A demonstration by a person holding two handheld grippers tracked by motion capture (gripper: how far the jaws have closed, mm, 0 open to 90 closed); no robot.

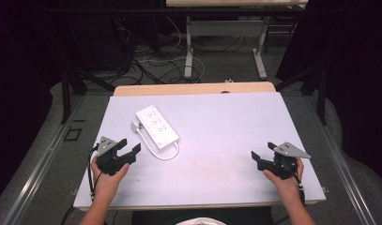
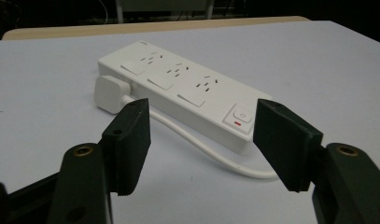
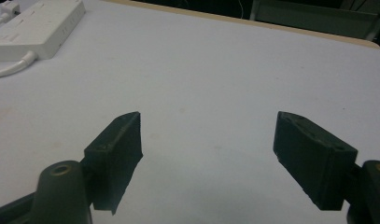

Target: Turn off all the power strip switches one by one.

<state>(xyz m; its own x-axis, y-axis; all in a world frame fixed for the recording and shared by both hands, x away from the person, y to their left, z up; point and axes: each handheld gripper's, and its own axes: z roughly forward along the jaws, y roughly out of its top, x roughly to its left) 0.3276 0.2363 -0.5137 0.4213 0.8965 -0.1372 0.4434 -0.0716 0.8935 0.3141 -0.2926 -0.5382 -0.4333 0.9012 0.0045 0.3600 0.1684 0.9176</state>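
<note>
Nearby, white power strip [image 1: 157, 126], looped cord [image 1: 161, 152], plug [image 1: 135, 125], bare table [image 1: 226, 131]

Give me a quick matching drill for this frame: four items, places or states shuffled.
Items:
1. power strip
2. plug
3. left gripper
4. right gripper

Places or states:
A. open over bare table, near the right edge
B. lying beside the strip's long side, on the table
C. flat on the table, left of centre, sockets up
D. open, pointing at the strip's switch end

Pairs: 1-C, 2-B, 3-D, 4-A
</note>
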